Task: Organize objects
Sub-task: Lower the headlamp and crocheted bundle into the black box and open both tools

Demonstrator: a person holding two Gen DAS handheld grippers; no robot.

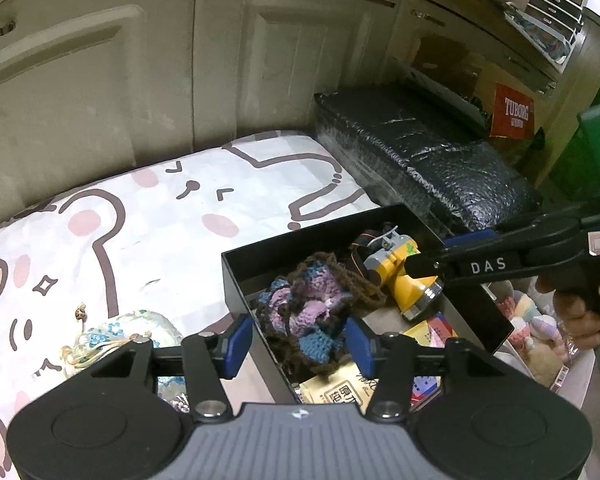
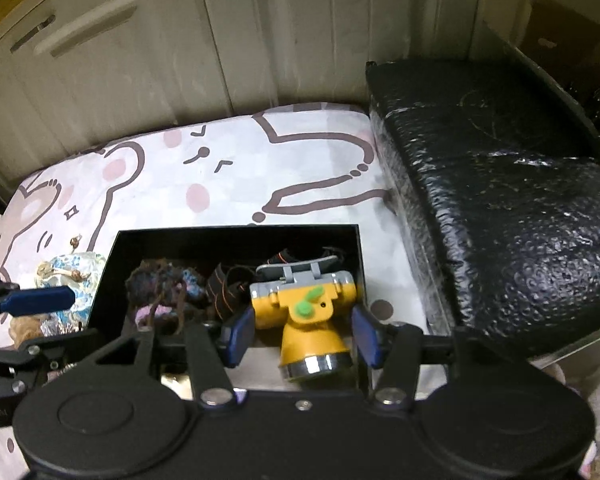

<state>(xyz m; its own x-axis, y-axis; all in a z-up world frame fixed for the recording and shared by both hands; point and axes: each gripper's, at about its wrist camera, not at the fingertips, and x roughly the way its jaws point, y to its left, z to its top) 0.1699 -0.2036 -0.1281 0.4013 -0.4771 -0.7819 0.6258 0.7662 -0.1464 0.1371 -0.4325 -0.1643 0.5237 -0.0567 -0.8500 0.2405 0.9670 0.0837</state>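
We are working over the bed [image 1: 148, 216], where the black box [image 2: 236, 240] is sitting. Inside are lying the crocheted pouch [image 1: 308, 304] and yellow headlamp [image 2: 304, 312]. Both hand-held grippers, left [image 1: 298, 344] and right [image 2: 302, 334], are standing apart, gripping nothing; either risks snagging yarn or strap while lifting away.

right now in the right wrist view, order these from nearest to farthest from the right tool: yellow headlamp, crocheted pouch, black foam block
1. yellow headlamp: between the fingers of the right tool, inside the black box.
2. crocheted pouch: to the left in the same box.
3. black foam block: farthest, outside the box, up and to the right on the bed.
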